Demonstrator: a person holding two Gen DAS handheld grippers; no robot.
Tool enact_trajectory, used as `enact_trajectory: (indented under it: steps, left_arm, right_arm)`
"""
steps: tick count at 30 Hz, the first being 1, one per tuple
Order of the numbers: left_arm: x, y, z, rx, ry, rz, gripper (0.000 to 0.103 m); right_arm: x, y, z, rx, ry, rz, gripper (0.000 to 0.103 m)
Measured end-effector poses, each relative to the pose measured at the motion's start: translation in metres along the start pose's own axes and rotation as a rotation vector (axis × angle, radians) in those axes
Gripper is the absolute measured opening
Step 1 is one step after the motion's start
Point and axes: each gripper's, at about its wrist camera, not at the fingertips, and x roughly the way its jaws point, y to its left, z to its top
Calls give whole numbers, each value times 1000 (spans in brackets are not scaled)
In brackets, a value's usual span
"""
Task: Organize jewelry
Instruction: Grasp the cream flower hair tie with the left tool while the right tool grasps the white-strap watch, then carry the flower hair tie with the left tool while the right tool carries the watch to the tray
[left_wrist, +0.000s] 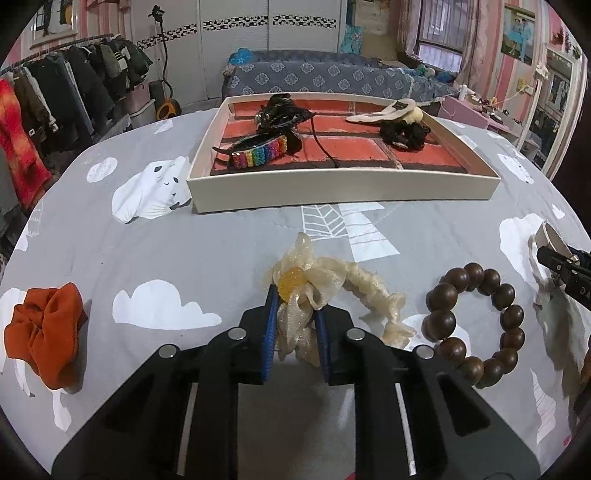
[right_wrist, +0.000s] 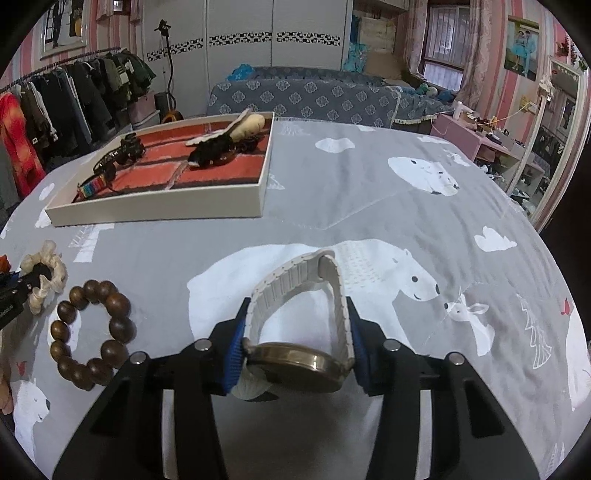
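My left gripper (left_wrist: 295, 325) is shut on a cream organza scrunchie (left_wrist: 325, 280) with an amber bead, low over the grey bedspread. My right gripper (right_wrist: 297, 347) is shut on a white-strap watch (right_wrist: 295, 295) with a brass case, held just above the spread. A white tray (left_wrist: 343, 188) with a red brick-pattern liner sits ahead, holding hair clips, a rainbow clip (left_wrist: 258, 153) and a black scrunchie (left_wrist: 404, 134). The tray also shows in the right wrist view (right_wrist: 159, 210). A brown wooden bead bracelet (left_wrist: 476, 325) lies right of the left gripper; in the right view the bracelet (right_wrist: 92, 332) lies at left.
An orange scrunchie (left_wrist: 46, 332) lies at the far left of the spread. A clothes rack (left_wrist: 66, 85) stands at left, a blue-covered sofa (left_wrist: 325, 77) behind the tray, and a pink desk (right_wrist: 480, 136) and mirror at right.
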Motion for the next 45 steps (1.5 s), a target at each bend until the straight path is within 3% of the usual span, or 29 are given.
enact_trajectory:
  steps: [7, 14, 23, 27, 33, 45]
  left_arm:
    - [-12, 5, 15, -21, -37, 3, 17]
    - [-12, -1, 55, 9, -88, 22, 17]
    - [29, -7, 117, 18, -117, 10, 17]
    - [55, -6, 131, 10, -109, 8, 17]
    - [87, -10, 140, 37, -96, 32, 17]
    - [95, -4, 140, 57, -127, 51, 19]
  right_arm:
    - [-9, 3, 20, -7, -33, 14, 47]
    - [-12, 29, 61, -67, -92, 35, 47]
    - [29, 55, 121, -65, -104, 87, 47]
    - [61, 64, 137, -67, -79, 97, 47]
    - [94, 78, 139, -77, -50, 100, 47]
    - [120, 79, 136, -93, -17, 81, 47]
